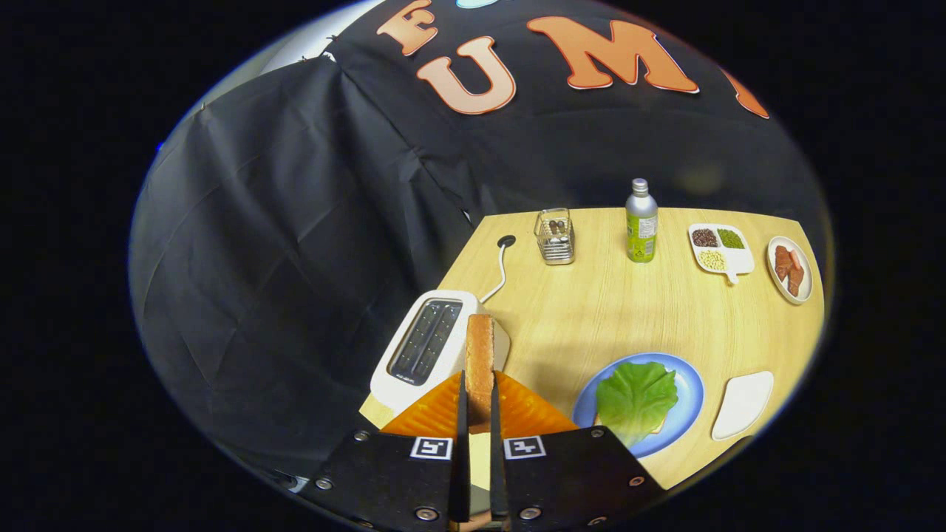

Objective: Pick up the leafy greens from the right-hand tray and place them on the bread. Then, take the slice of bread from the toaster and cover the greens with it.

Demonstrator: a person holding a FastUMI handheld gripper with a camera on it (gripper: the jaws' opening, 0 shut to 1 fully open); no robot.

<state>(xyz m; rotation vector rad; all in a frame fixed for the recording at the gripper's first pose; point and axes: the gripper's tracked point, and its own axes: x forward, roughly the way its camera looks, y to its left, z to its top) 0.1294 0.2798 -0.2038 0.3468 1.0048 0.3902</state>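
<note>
Fingers (465,414) nearly closed, we pinch the bread slice (480,355) upright between them, above the bench (591,310). Just beyond and left of them sits the white toaster (425,347), its slots bare. Right of the fingers, the leafy greens (635,395) lie over bread on the blue plate (691,391), beside a white tray (743,404). Well beyond stand a bottle (641,222) and wire basket (555,236).

The slice of bread (480,360), golden-brown and seen edge-on, stands upright between the two orange fingers (436,412) of the gripper (479,403), which press on both its faces. It is above the white toaster (427,347) at the near left. To the right, the leafy greens (635,399) lie flat on the bread (654,427) on the blue plate (691,395); the white right-hand tray (743,404) lies just beyond.
</note>
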